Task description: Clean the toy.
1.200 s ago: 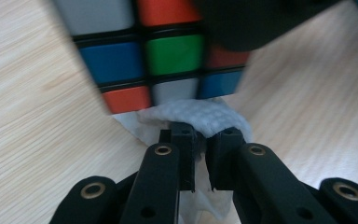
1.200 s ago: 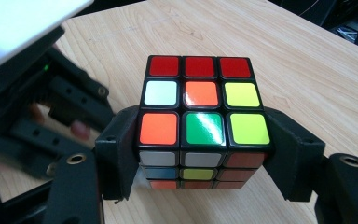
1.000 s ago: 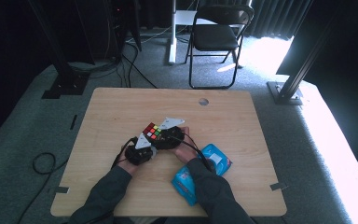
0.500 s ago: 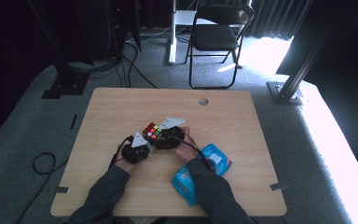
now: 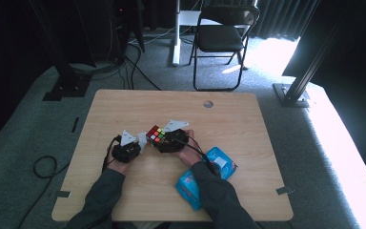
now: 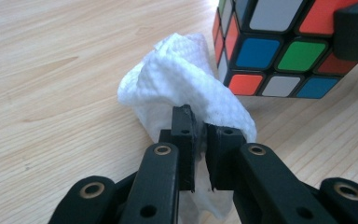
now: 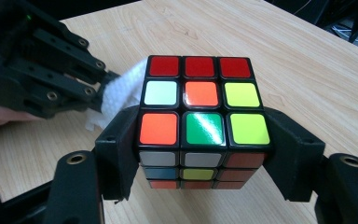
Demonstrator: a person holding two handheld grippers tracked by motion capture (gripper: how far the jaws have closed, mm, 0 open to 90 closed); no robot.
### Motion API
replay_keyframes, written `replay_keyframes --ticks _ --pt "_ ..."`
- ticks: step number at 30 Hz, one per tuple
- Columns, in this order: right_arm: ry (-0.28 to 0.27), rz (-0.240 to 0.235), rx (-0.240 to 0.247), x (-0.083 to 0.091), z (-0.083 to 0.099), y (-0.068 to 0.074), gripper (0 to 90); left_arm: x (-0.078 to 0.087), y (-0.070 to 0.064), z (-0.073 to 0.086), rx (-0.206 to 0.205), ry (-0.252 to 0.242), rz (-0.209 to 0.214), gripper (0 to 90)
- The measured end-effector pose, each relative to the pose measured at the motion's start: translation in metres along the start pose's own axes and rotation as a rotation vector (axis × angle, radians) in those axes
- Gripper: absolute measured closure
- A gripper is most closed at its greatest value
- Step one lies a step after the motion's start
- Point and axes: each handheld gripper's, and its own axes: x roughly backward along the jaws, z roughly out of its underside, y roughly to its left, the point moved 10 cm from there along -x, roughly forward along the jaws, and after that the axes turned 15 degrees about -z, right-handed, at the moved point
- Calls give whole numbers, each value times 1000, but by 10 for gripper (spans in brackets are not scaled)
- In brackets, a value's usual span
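Observation:
A scrambled puzzle cube (image 5: 156,134) (image 7: 200,109) (image 6: 279,44) sits near the middle of the wooden table (image 5: 228,119), clamped between the jaws of my right gripper (image 5: 164,138) (image 7: 204,149). My left gripper (image 5: 136,143) (image 6: 199,149) is shut on a crumpled white wipe (image 6: 184,88) (image 7: 116,100) (image 5: 142,141), which is pressed against the cube's left side. In the right gripper view the left gripper (image 7: 105,91) reaches in from the upper left.
Two blue wipe packets (image 5: 221,163) (image 5: 189,188) lie on the table by the right forearm. A round cable hole (image 5: 208,103) sits at the far edge. Behind the table stand a folding chair (image 5: 221,33) and dark stands.

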Motion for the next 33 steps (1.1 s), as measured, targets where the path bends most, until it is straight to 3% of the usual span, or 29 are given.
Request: replay_keyframes --ticks 18,33 --pt "114 74 -81 -9 17 -17 342 1 -18 -4 -65 2 22 828" --pt "171 79 -119 -17 26 -21 341 -9 -31 -6 -91 34 49 828"
